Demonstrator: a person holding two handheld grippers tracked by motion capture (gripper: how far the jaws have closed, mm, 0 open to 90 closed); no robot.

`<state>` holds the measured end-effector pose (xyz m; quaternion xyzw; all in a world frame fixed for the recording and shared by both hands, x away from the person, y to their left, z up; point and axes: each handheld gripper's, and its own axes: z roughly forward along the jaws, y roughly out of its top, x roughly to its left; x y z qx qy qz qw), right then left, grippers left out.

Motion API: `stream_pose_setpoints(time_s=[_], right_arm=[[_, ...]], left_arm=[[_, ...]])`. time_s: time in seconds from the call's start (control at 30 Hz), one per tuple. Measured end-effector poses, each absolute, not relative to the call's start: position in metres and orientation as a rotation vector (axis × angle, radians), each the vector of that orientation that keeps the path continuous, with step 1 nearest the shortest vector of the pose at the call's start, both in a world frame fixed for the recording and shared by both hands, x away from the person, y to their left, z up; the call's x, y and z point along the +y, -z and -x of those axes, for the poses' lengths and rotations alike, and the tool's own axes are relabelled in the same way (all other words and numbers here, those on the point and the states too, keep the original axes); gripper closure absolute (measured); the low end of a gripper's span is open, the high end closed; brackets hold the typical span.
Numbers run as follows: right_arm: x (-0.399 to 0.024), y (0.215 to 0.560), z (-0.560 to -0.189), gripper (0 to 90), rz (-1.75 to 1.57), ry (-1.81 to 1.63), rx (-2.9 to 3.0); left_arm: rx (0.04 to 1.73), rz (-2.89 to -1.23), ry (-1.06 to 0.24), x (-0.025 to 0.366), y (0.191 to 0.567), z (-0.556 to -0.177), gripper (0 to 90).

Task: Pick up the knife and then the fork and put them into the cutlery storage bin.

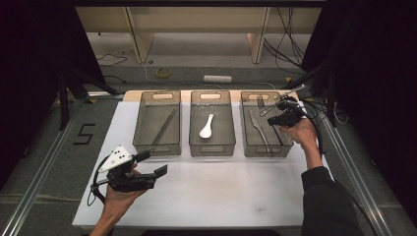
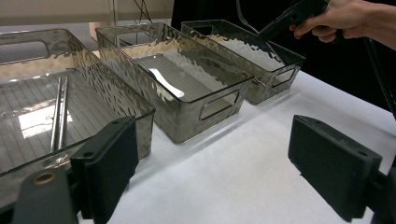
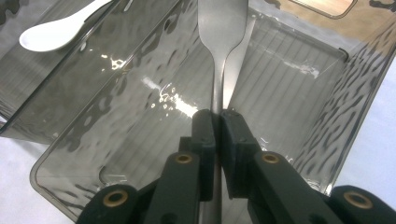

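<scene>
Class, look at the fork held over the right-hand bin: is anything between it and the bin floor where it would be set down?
A second fork already lies on the right bin's floor, beneath the held fork. Nothing else shows in the way.

Black curtains [image 1: 29, 59] flank the scene. Beyond the white surface [image 1: 206, 191], a grey floor [image 1: 196, 73] carries loose cables [image 1: 290, 44] and pale wooden furniture legs [image 1: 140, 34]. A taped "5" [image 1: 83, 133] marks the left side.
</scene>
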<state>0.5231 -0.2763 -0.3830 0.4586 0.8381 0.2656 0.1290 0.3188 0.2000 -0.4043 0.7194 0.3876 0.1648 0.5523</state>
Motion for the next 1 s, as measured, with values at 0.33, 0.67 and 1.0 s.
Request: stream_pose_setpoints(time_s=[0.33,0.67,1.0], right_arm=[[-0.276,0.392,-0.523,85.1,-1.346,-0.755,2.446],[-0.277,0.400,-0.522,85.1,-1.345,-0.743,2.455],[-0.271,0.405,-0.523,85.0,-1.330,-0.713,2.472]], left_arm=[[0.915,-1.701,-0.391,0.200,0.404,-0.319,15.5],[0.916,-1.703,-0.390,0.200,0.404,-0.319,15.5],[0.914,-1.702,-0.391,0.200,0.404,-0.319,15.5]])
